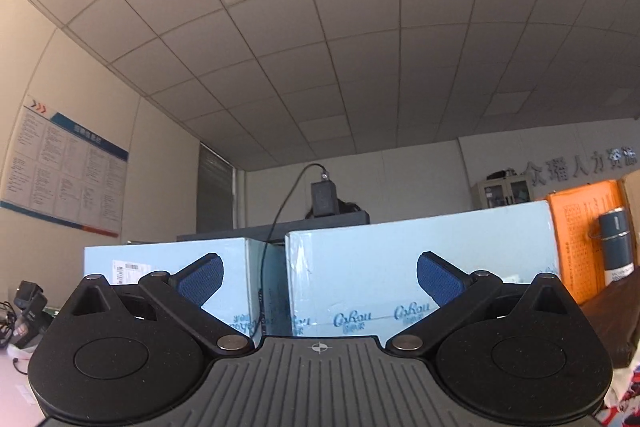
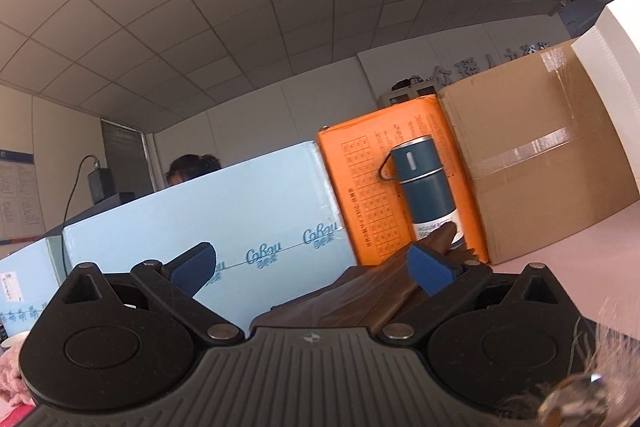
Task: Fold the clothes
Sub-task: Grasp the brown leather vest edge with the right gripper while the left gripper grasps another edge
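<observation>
My left gripper (image 1: 320, 279) is open and empty, tilted up towards the ceiling and the light blue boxes (image 1: 416, 267). My right gripper (image 2: 312, 267) is open and empty too. A brown garment (image 2: 360, 291) lies on the table just beyond and under the right gripper, its far tip reaching the flask. The right blue pad (image 2: 430, 273) sits over its edge without clamping it. A dark brown strip of the same garment (image 1: 612, 307) shows at the right of the left wrist view. A patterned white, red and blue cloth (image 1: 624, 399) peeks in at the lower right corner.
Light blue boxes (image 2: 208, 211) stand close ahead. An orange box (image 2: 376, 187), a teal flask (image 2: 424, 187) and a cardboard box (image 2: 540, 155) stand to the right on the pink table (image 2: 560, 259). A person's head (image 2: 192, 167) shows behind. Cables and a device (image 1: 24, 311) lie left.
</observation>
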